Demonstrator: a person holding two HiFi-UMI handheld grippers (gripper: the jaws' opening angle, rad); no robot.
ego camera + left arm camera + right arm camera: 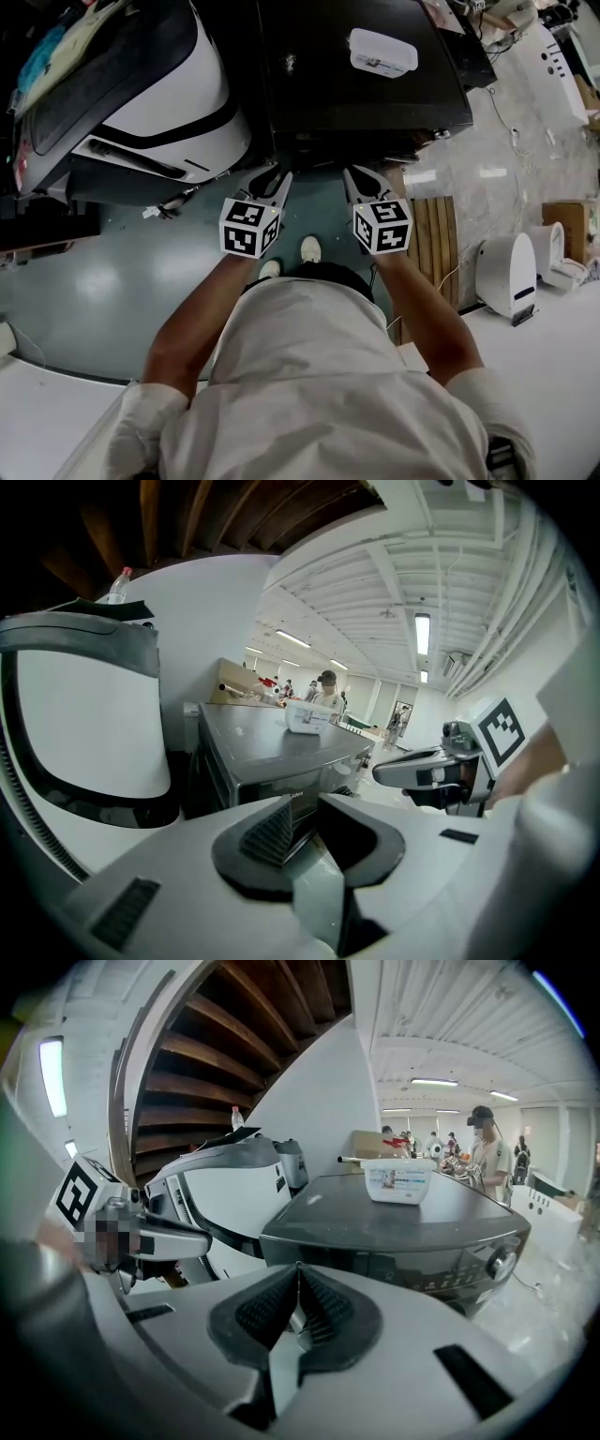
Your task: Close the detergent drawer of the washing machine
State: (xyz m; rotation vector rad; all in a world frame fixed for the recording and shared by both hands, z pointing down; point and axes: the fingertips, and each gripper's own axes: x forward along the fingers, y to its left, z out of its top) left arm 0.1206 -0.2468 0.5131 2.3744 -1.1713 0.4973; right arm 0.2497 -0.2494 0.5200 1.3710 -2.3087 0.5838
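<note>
The dark washing machine [366,84] stands just ahead of me, with a white tub [382,52] on its lid. Its control panel and knob [506,1260] show in the right gripper view; I cannot make out the detergent drawer, as the jaws hide that part of the front. My left gripper [284,176] and right gripper [349,172] hang side by side before the machine's front edge, touching nothing. Both are shut and empty: the left gripper [314,803] has its jaws together, and the ribbed pads of the right gripper [298,1269] touch.
A large white-and-black curved appliance [141,84] stands to the machine's left. A wooden slatted board [436,234] and white devices [506,272] lie at the right. My shoes [309,248] are on the grey floor below the grippers. People stand far behind the machine.
</note>
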